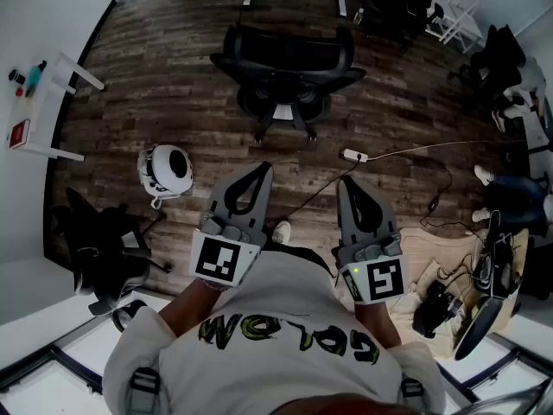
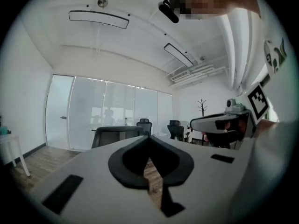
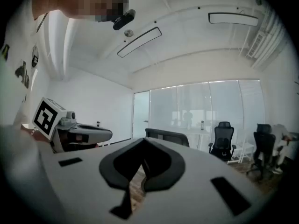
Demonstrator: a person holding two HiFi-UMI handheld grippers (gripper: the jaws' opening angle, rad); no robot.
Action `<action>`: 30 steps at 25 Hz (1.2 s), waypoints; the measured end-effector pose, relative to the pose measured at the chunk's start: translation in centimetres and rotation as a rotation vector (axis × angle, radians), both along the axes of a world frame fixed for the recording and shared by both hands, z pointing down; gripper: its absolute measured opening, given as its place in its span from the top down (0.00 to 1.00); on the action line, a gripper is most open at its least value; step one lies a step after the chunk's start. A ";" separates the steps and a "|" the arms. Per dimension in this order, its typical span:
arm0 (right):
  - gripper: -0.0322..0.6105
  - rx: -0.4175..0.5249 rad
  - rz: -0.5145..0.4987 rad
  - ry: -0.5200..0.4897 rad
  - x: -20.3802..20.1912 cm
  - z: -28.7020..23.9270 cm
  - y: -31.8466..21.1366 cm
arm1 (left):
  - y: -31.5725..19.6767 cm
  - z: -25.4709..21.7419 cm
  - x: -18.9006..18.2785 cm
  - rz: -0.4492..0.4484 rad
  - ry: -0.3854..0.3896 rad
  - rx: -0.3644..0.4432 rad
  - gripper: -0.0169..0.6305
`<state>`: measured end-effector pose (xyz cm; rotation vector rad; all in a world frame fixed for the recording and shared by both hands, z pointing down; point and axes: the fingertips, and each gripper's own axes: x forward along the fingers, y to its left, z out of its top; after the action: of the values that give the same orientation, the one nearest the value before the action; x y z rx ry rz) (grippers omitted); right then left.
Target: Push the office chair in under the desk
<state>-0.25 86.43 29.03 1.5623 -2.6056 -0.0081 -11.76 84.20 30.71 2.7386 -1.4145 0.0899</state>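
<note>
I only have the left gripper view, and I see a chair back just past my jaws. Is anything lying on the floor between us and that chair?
Observer: Yes. The head view shows a power strip on the wood floor, just beyond the right gripper and short of the office chair.
Operator: Anything on my own side?
Observer: A round white object sits on the floor, left of the left gripper.
Operator: Is the right gripper open?
Observer: No. Its own view shows the jaws shut, with nothing between them.
</note>
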 end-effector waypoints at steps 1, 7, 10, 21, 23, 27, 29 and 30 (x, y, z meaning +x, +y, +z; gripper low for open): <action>0.93 0.000 0.002 -0.002 0.0 0.0 -0.1 | -0.1 0.0 -0.1 -0.001 -0.003 0.000 0.96; 0.93 0.006 0.003 -0.010 -0.1 0.2 -2.2 | -2.2 0.7 -0.5 -0.010 -0.006 -0.011 0.96; 0.93 0.001 0.002 -0.008 -0.1 0.5 -3.9 | -3.9 0.9 -0.5 -0.013 -0.003 -0.009 0.96; 0.93 -0.009 -0.002 0.017 -2.6 0.9 -16.2 | -16.2 2.2 -3.7 -0.029 0.000 -0.023 0.96; 0.93 -0.003 0.003 0.017 -3.4 0.6 -19.0 | -19.0 2.1 -4.5 -0.026 0.001 -0.027 0.96; 0.93 0.018 0.020 0.017 -4.7 -0.3 -23.6 | -23.7 1.5 -6.0 -0.011 0.000 -0.022 0.96; 0.93 0.034 0.034 0.012 -4.9 -0.6 -25.2 | -25.4 1.5 -6.4 0.001 -0.012 -0.017 0.96; 0.93 0.038 0.043 0.011 -4.8 -0.6 -25.8 | -26.2 1.5 -6.5 0.007 -0.018 -0.012 0.96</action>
<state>-5.08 60.62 28.42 1.6256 -2.5780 -0.0629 -18.24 57.99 32.19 2.7402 -1.4035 0.1241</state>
